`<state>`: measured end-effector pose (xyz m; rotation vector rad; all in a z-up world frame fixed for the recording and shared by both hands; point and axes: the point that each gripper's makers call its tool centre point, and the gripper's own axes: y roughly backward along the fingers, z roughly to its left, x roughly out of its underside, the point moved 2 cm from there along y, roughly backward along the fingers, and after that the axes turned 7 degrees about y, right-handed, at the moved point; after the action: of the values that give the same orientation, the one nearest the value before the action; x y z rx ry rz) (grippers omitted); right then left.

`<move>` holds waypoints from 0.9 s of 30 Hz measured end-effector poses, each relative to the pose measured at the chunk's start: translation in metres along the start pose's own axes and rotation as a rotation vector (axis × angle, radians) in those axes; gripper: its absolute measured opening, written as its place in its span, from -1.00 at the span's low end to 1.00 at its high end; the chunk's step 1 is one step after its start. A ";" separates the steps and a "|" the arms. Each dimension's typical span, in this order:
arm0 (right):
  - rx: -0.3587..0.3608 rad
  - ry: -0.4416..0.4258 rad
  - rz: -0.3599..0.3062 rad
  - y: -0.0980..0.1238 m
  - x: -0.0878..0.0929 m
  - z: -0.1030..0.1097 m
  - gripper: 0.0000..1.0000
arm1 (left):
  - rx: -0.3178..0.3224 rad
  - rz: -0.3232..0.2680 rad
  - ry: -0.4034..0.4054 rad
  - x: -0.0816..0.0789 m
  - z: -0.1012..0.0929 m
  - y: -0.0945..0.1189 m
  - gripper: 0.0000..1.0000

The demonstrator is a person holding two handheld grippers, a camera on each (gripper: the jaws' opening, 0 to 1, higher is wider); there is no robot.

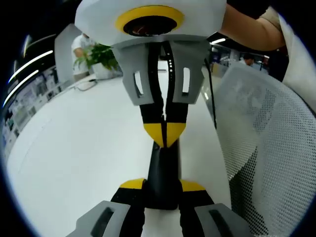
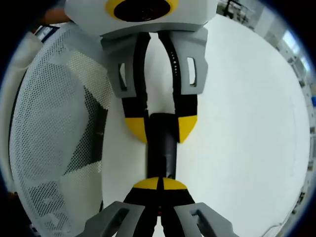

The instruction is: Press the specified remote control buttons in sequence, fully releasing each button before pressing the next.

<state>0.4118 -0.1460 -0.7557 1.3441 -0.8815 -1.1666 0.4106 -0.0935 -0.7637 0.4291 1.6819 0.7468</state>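
Observation:
A slim black remote control (image 1: 163, 170) is held out over the white table (image 1: 79, 148). My left gripper (image 1: 163, 185) is shut on its near end, one yellow-tipped finger on each side. In the right gripper view the same remote (image 2: 162, 153) runs between the left gripper (image 2: 160, 129) at the top and my right gripper (image 2: 160, 183) at the bottom. The right gripper (image 1: 164, 134) is shut, its two yellow tips together and resting on the remote's upper face. The buttons are hidden under the tips.
A white mesh chair back (image 1: 266, 138) stands close beside the table edge, also seen in the right gripper view (image 2: 54, 123). A potted plant (image 1: 98, 57) and a person (image 1: 79, 47) are at the table's far end. The table surface (image 2: 247, 123) is bare.

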 end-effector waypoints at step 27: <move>0.042 0.025 -0.022 0.024 -0.003 0.004 -1.00 | 0.003 0.001 -0.004 0.000 0.000 -0.001 -0.52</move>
<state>0.4100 -0.1470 -0.7310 1.4029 -0.8801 -1.1516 0.4109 -0.0937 -0.7641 0.4338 1.6799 0.7440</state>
